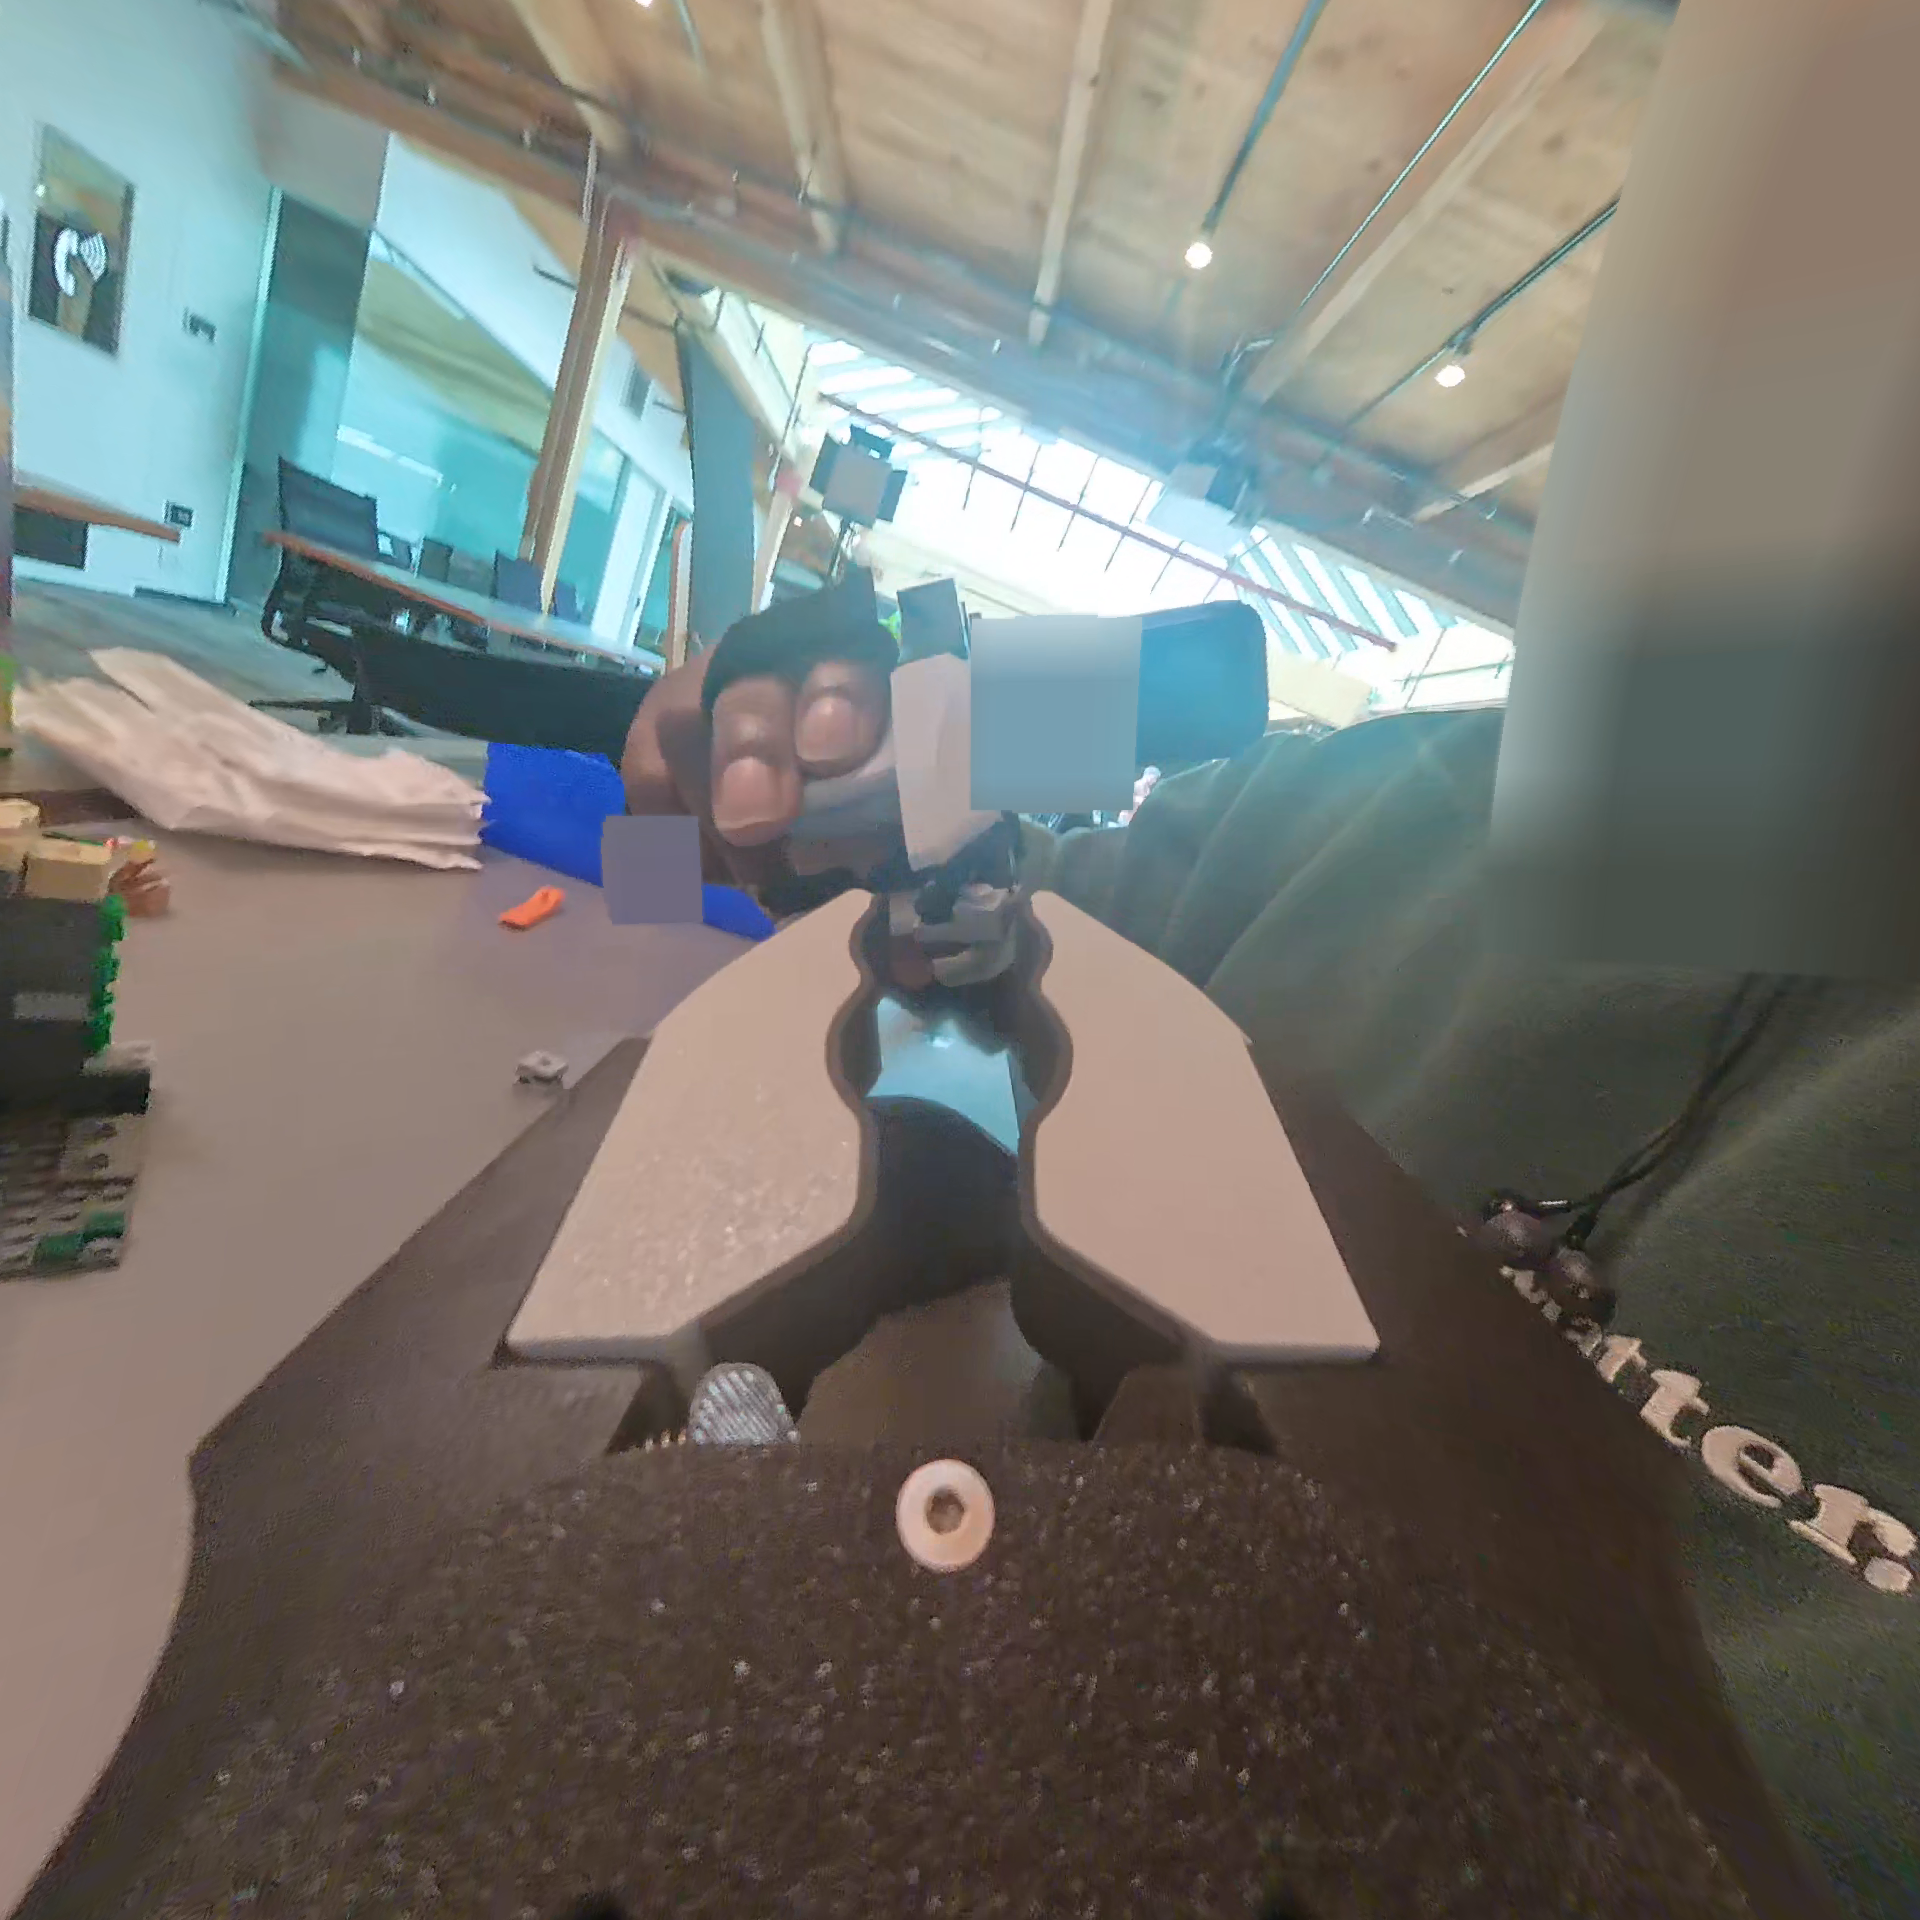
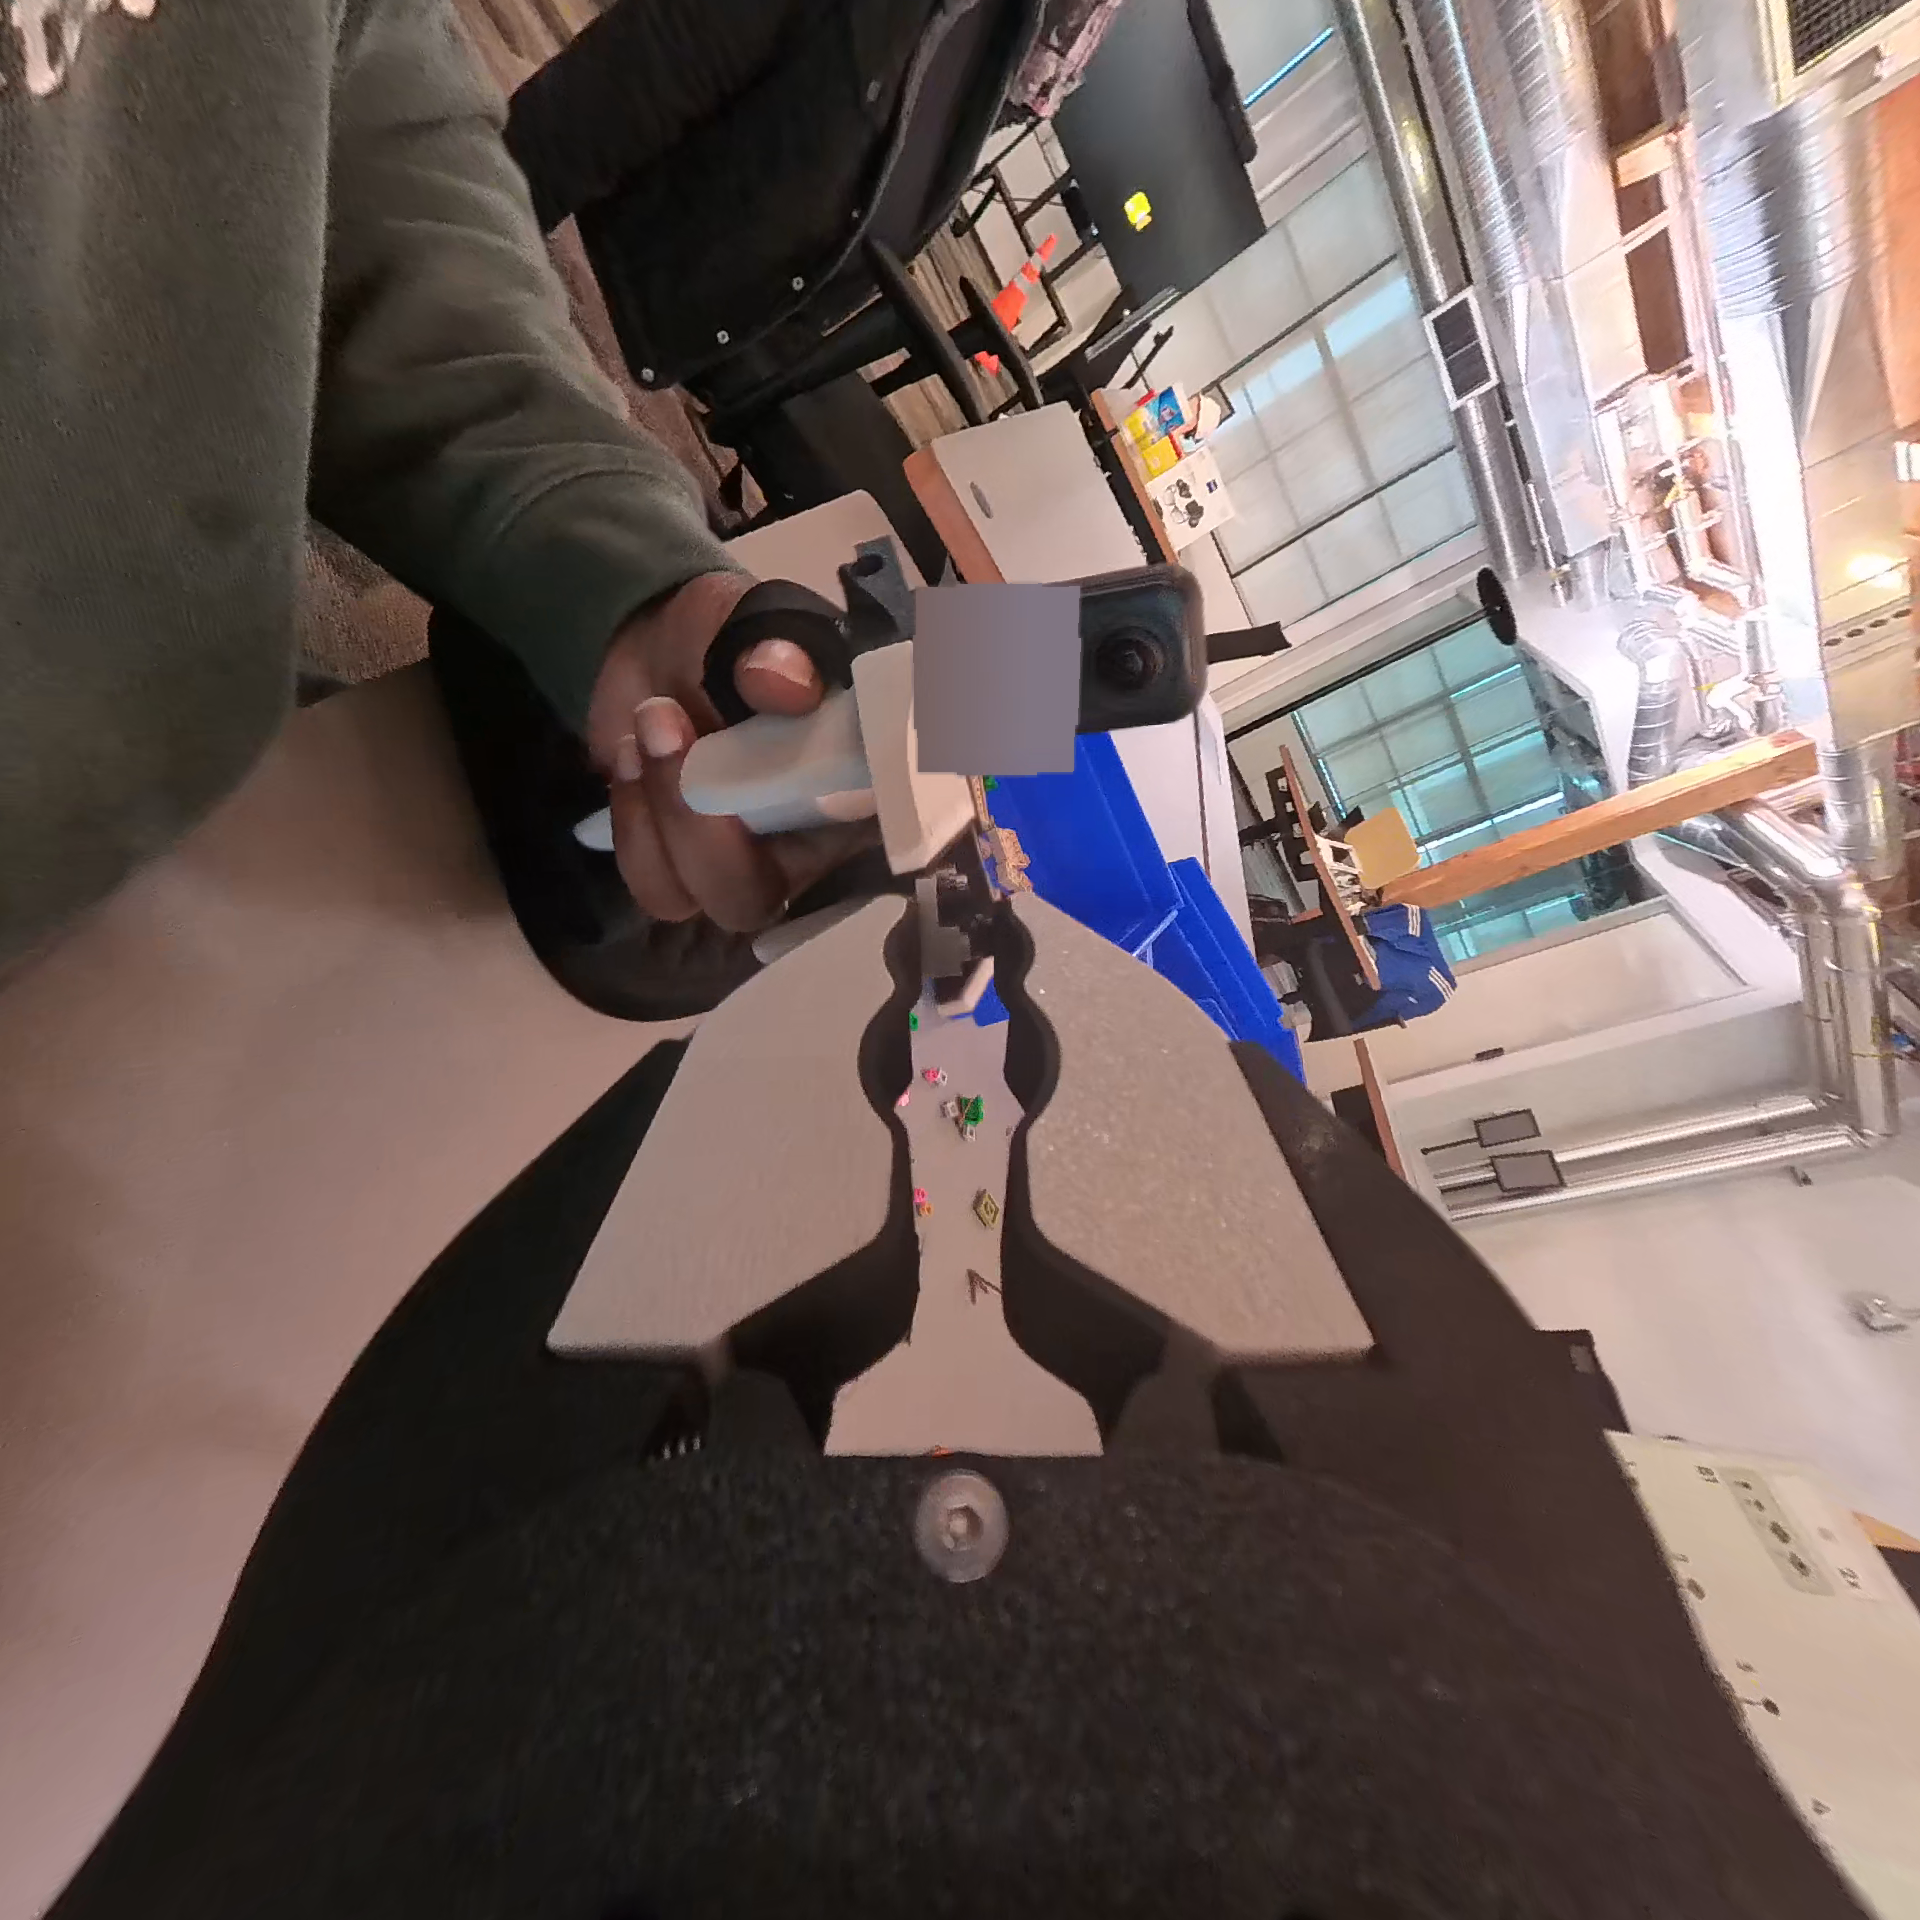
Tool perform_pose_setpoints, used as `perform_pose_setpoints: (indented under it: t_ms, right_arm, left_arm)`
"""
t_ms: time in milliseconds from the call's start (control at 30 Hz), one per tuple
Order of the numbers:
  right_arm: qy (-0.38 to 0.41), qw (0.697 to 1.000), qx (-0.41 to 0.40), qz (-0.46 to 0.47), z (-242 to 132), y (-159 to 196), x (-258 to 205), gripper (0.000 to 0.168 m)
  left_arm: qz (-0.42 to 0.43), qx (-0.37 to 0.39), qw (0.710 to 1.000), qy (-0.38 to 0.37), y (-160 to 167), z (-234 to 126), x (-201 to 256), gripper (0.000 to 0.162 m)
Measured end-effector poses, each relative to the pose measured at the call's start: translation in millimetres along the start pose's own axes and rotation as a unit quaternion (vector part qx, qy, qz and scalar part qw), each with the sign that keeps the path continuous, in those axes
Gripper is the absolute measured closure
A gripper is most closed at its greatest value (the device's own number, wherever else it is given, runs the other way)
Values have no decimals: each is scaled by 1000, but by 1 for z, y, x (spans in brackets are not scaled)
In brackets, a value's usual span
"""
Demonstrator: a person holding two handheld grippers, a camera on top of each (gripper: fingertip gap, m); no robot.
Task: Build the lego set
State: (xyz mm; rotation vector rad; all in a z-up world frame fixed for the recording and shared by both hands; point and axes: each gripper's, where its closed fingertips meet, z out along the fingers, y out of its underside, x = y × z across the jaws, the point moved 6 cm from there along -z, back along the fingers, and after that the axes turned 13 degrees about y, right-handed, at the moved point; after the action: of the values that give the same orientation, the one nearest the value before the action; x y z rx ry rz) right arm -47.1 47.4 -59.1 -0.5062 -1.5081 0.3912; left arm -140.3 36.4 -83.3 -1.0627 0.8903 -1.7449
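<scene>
My left gripper (image 1: 951, 930) and my right gripper (image 2: 961, 935) point at each other above the table, tips almost meeting. In the left wrist view the fingers are closed on a small grey and dark lego assembly (image 1: 966, 935), and the right gripper (image 1: 935, 748) with the hand holding it is just beyond. In the right wrist view the fingers are closed on small grey lego pieces (image 2: 940, 940) with a white piece (image 2: 968, 987) below; the left gripper (image 2: 914, 758) and its hand are just beyond. The join between the pieces is hidden.
A partly built lego model (image 1: 52, 966) stands on a studded baseplate (image 1: 62, 1195) at the far left. A loose grey piece (image 1: 542, 1065) and an orange piece (image 1: 532, 906) lie on the grey table. Several loose pieces (image 2: 961, 1112) lie below. Blue bins (image 2: 1143, 883), white bags (image 1: 260, 769) and a printed sheet (image 2: 1766, 1558) are nearby. My two grippers' fingertips are within a few centimetres of each other. The studded baseplate (image 1: 62, 1195) is about equally far from each gripper, around 30 cm.
</scene>
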Motion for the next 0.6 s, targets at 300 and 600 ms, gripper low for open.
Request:
perform_pose_setpoints:
  t_ms: [300,600]
  right_arm:
    - [-17,999,13,28,3,7,-2,155]
    - [23,998,20,56,7,10,-1,155]
  left_arm:
    - [-44,7,998,32,4,0,-5,144]
    - [-25,63,997,29,5,-3,-7,145]
